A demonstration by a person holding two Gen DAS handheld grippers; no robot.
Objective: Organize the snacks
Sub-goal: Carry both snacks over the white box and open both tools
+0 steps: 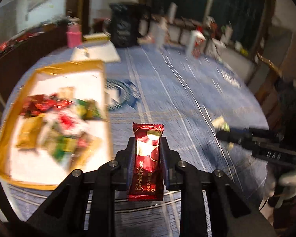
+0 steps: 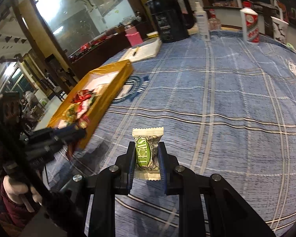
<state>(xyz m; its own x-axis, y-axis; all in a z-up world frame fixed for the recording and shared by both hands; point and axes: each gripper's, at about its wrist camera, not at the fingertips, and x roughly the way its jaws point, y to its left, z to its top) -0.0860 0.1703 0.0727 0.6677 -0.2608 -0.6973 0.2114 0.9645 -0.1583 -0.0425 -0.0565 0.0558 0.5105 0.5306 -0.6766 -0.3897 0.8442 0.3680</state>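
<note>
A red candy (image 1: 146, 162) is gripped by the left gripper (image 1: 147, 148), with both jaws pressed against its sides so that it stands up between them. A green and cream candy (image 2: 147, 154) is pinched the same way by the right gripper (image 2: 147, 156), whose jaws are closed tight on it. Both candies are held up above the blue checked tablecloth (image 2: 217, 98). The gold box (image 1: 55, 67) sits on the cloth to the left, and many wrapped snacks (image 1: 55, 118) are already piled inside it on its white floor. In the left view the box is just beside the red candy, so that candy is probably meant to be dropped in first. To do this well, the red candy should be carried right over the gold rim before the jaws are opened, or it may land on the cloth. A bare white spot in the box should be picked, so the pile is not knocked about. The candy should be let go low down, so it does not bounce out. The wrapper looks shiny and slippery, so the squeeze should be kept firm until then. The green candy should be kept back and held steady while the left side is busy, so the two grippers are not bumped together. The black kettle (image 2: 171, 15), the bottles (image 2: 250, 27) and the notebook (image 2: 146, 51) stand far off and should not get in the way.
</note>
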